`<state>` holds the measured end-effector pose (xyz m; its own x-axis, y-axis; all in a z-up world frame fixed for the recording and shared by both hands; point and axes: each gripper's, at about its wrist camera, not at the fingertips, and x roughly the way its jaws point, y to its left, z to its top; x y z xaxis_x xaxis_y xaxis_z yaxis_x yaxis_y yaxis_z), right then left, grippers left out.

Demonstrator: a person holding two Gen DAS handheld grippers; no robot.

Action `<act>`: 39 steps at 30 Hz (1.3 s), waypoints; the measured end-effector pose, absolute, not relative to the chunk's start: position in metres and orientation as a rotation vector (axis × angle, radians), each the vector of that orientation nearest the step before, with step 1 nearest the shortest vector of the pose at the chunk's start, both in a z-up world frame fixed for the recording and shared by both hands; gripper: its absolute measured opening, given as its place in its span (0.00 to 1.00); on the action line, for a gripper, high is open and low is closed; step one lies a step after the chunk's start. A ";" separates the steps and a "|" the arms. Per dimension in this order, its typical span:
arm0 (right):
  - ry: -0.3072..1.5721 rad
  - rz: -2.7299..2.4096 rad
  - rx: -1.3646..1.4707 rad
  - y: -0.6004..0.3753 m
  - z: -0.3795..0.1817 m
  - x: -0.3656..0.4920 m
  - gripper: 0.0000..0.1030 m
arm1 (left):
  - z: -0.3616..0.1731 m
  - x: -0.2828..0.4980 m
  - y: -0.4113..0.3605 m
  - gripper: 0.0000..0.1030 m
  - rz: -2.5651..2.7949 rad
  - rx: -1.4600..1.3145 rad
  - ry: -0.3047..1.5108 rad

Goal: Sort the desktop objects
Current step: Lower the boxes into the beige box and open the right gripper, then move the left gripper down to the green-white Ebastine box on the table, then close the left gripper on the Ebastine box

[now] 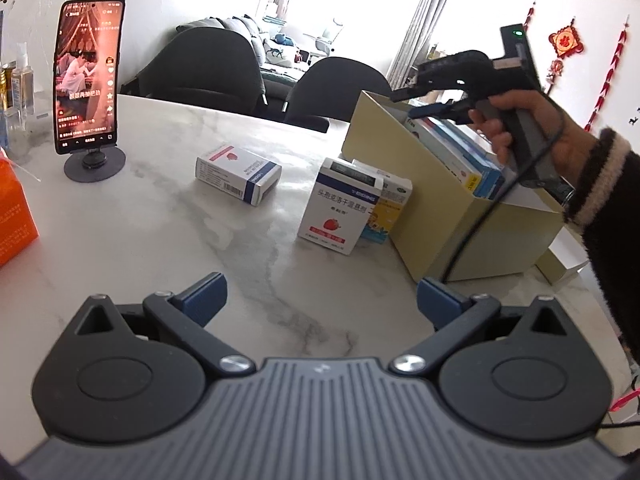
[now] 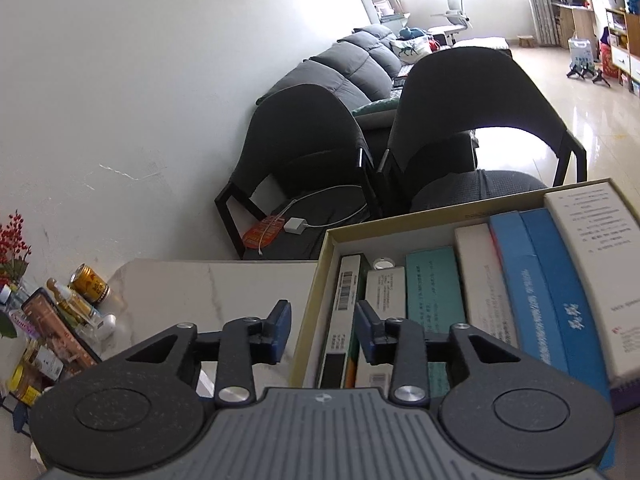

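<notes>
Looking first at the medicine boxes, we see three of them on the marble table [image 1: 140, 216], outside the cardboard box [image 1: 460, 216]. One white box with a strawberry picture [image 1: 335, 214] stands upright just beside the cardboard box, and a yellow and white box [image 1: 390, 208] stands touching it, between it and the cardboard wall. A third white box [image 1: 238, 172] lies flat on the table, apart from these two, toward the phone.

Our left gripper [image 1: 320, 300] hovers above the table with its jaws wide apart and nothing between them. Only the left view shows these loose boxes, and it also shows our right hand [image 1: 532, 128] holding the right gripper [image 1: 420, 100] over the cardboard box.

The right view shows what the left one hides: the inside of the cardboard box [image 2: 316, 292], where several packages stand in a row, among them a teal one [image 2: 434, 292], two blue ones [image 2: 540, 280] and a large white one [image 2: 600, 264]. The right gripper [image 2: 322, 332] is above the near corner of the box, its jaws partly open and holding nothing.

Farther away, a phone on a round stand [image 1: 90, 76] is upright on the table with its screen lit, and an orange carton [image 1: 12, 208] is at the left edge. Two dark chairs [image 2: 460, 120] stand behind the table. Small bottles and a gold can [image 2: 90, 284] are grouped near the wall.
</notes>
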<state>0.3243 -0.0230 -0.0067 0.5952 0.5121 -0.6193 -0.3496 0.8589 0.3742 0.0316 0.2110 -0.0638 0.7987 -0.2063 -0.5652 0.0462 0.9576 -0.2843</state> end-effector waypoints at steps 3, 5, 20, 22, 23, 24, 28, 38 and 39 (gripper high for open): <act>0.775 0.507 0.209 -0.029 -0.003 0.315 0.45 | -0.063 0.030 0.213 1.00 -0.129 -0.264 0.632; 0.769 0.510 0.209 -0.032 -0.001 0.309 0.49 | -0.062 0.030 0.214 1.00 -0.118 -0.260 0.630; 0.716 0.555 0.223 -0.062 0.001 0.257 0.72 | -0.056 0.003 0.250 1.00 0.034 -0.230 0.632; 0.707 0.562 0.233 -0.066 0.000 0.250 0.74 | -0.057 -0.003 0.254 1.00 0.061 -0.221 0.643; 0.702 0.566 0.238 -0.068 0.000 0.247 0.75 | -0.059 -0.006 0.256 1.00 0.072 -0.219 0.652; 0.697 0.571 0.245 -0.070 0.000 0.243 0.76 | -0.060 -0.008 0.257 1.00 0.081 -0.216 0.661; 0.673 0.589 0.267 -0.078 -0.001 0.226 0.79 | -0.067 -0.019 0.257 1.00 0.137 -0.202 0.712; 0.633 0.632 0.295 -0.092 -0.009 0.185 0.81 | -0.092 -0.034 0.252 1.00 0.208 -0.268 0.820; 0.634 0.636 0.298 -0.093 -0.010 0.182 0.81 | -0.094 -0.033 0.250 1.00 0.207 -0.271 0.824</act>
